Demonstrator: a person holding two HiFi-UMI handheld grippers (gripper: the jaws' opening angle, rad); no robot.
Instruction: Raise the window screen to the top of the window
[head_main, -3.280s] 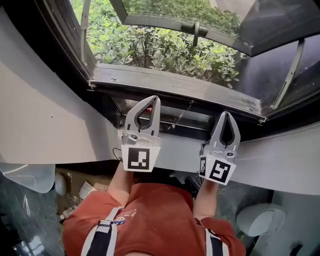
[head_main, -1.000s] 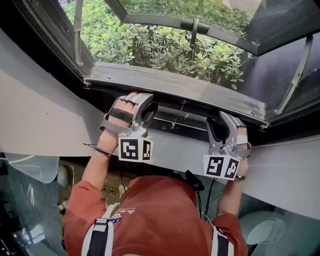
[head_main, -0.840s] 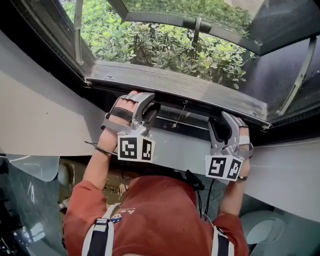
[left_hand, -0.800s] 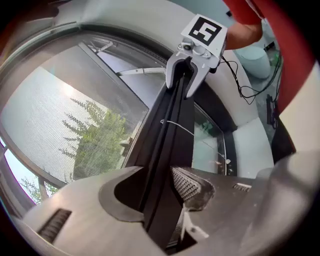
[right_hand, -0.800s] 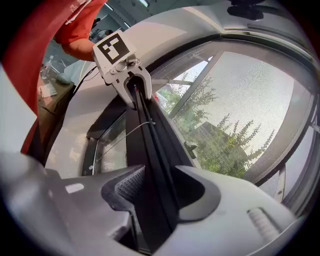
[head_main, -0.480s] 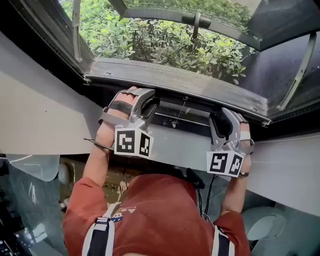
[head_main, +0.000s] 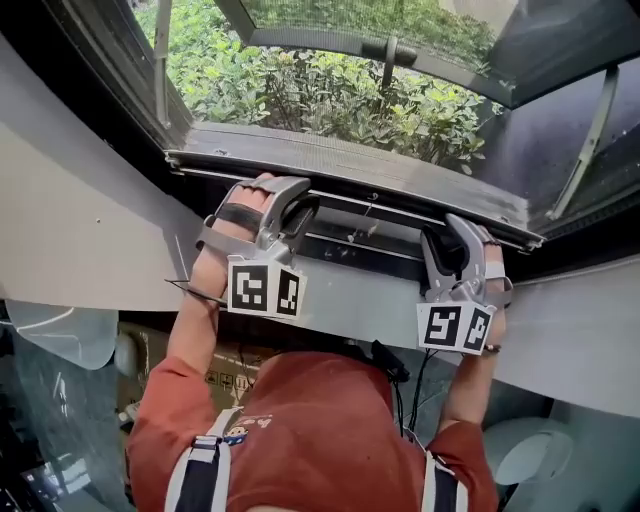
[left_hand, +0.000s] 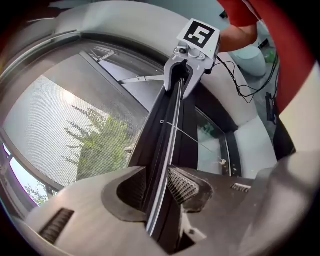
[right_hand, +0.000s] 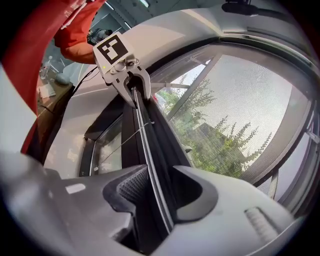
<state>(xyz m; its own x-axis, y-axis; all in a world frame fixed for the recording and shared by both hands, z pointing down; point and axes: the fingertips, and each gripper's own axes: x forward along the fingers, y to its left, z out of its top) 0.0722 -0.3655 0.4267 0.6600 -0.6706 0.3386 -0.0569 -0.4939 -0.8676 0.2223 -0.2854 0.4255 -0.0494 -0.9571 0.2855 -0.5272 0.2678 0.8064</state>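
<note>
I hold both tongs clenched on the dark metal bottom rail (head_main: 372, 190) of the grey mesh window screen, which sits low, just above the white sill (head_main: 350, 297). The left gripper (head_main: 298, 208) and right gripper (head_main: 445, 240) have just been closing onto it, well apart. If I lift one side faster, the rail could jam crooked. The slim rail could also slip from the pads.

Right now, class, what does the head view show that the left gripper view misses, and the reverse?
Only the head view: the person's left hand and the left gripper's marker cube, seen from above. Only the left gripper view: its ribbed pads, just closed onto the screen bar. Both: the right gripper, its jaws also just closed on that bar, and the mesh.
</note>
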